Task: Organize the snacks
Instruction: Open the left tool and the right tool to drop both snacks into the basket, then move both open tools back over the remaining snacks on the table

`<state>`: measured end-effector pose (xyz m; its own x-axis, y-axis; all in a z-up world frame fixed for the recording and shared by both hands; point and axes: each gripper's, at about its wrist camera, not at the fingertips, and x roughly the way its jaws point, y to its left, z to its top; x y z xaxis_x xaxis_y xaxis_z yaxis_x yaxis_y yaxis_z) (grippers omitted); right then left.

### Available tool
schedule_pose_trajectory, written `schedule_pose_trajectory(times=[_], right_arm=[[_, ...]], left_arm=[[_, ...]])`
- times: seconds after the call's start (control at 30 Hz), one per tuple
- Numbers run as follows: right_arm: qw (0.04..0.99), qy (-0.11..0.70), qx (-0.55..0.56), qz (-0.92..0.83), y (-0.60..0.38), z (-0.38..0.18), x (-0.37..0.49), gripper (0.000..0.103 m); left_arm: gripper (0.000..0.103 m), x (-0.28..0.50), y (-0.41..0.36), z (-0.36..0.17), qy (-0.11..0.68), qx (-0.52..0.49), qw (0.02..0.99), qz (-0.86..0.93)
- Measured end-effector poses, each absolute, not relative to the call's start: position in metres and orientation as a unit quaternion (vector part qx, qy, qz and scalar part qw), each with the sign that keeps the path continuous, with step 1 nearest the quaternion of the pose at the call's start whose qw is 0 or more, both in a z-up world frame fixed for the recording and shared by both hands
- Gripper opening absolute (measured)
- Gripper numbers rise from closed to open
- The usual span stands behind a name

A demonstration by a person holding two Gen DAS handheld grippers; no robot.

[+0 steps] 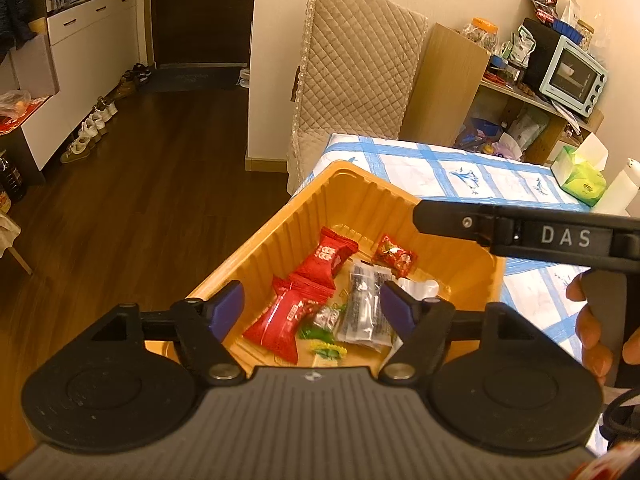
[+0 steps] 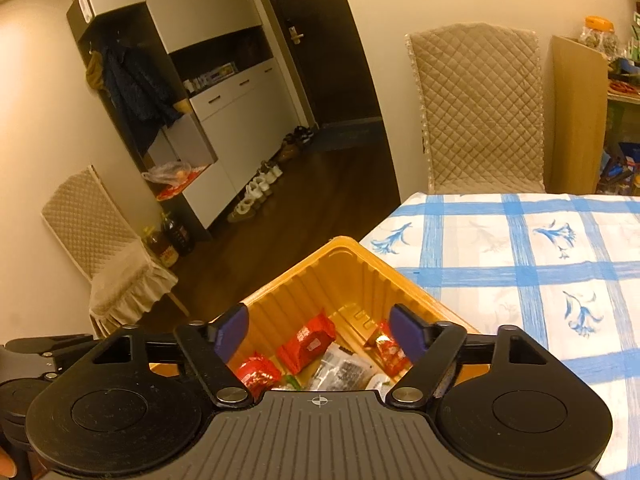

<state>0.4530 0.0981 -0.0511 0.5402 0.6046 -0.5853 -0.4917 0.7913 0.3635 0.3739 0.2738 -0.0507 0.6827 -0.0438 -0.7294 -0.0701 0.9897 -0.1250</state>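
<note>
Both jaws wide, nothing held: left hand-held gripper and right hand-held gripper hover over the orange tray at the surface corner. Snacks sit inside; I see none outside. Looks nearly done.

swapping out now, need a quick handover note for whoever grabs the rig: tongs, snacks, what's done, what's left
Left tongs: open, nothing held, above the tray.
Right tongs: open, nothing held, also above the tray.
Tray: orange, at the table corner, by the edge.
Snacks, all in the tray: two big red packs, a small red pack, a clear dark-filled pack, small green candies.
Done: every snack in view is in the tray.
Left: no loose snacks on the table in view; check out-of-view areas.
</note>
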Motion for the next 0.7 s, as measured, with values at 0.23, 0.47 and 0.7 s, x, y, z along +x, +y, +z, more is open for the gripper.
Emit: schedule_pose_trajectory(times=[0.23,0.47,0.7], right_arm=[[0.874,0.364,0.092,0.309,0.077,-0.043,0.432,0.088],[0.876,0.357,0.097,0.311,0.052,-0.032,0.403,0.091],[0.877,0.355,0.102,0.308,0.021,-0.022,0.367,0.092]], left_arm=[[0.076,0.349,0.265,-0.038,0.39,-0.074,0.918,0.014],[0.076,0.318,0.248,-0.023,0.381,-0.075,0.921,0.017],[0.076,0.283,0.226,-0.01,0.373,-0.079,0.924,0.018]])
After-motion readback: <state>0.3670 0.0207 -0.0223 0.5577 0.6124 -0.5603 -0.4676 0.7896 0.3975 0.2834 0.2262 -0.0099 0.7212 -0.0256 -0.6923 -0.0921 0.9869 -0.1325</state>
